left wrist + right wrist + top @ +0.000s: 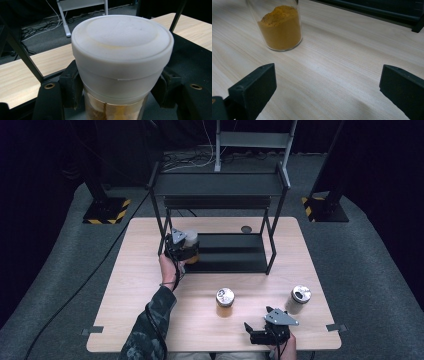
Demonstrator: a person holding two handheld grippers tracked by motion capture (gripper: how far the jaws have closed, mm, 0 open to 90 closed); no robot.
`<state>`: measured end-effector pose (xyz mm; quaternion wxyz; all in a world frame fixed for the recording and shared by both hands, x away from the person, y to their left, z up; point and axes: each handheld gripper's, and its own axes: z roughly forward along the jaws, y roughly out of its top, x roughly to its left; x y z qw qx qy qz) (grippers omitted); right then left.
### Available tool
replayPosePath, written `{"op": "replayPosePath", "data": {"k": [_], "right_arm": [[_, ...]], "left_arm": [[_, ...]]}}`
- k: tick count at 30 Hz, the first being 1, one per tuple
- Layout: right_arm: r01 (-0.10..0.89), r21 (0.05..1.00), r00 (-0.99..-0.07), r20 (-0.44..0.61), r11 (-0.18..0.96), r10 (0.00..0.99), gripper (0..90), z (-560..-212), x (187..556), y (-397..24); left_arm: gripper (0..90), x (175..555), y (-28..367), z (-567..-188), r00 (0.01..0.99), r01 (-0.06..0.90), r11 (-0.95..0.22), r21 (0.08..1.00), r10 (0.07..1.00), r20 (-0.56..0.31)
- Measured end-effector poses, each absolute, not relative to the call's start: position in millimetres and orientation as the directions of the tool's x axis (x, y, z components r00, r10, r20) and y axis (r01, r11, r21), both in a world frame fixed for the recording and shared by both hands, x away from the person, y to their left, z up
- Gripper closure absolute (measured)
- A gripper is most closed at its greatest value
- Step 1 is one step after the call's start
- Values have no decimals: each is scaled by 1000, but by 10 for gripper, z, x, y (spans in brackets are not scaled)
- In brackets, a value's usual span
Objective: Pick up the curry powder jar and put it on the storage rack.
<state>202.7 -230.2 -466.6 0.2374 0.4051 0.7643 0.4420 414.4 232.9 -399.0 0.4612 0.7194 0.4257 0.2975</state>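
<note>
white-lidded jar (120, 65) is being clenched by left tongs (181, 246) at the black rack's (225, 252) lower shelf (left end); right tongs (329, 85) are being held released over the desk (150, 315).

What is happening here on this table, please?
A person works at a wooden table with tongs in each hand. The left tongs are shut on a white-lidded jar, holding it at the left end of the lower shelf of a black rack. The right tongs are open near the table's front edge, with nothing between them. Two more jars stand on the table: a jar of orange powder and a silver-capped jar to its right.
</note>
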Motion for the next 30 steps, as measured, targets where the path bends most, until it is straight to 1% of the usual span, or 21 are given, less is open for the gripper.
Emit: {"op": "replayPosePath", "data": {"k": [22, 30], "right_arm": [[408, 870, -561, 1, 276, 828, 0, -4671, 2024, -2315], [408, 871, -561, 1, 275, 828, 0, -4672, 2023, -2315]], "left_arm": [[346, 4239, 2232, -4059, 465, 361, -222, 906, 885, 31], [346, 4221, 2280, -4104, 470, 354, -212, 911, 882, 23]]}}
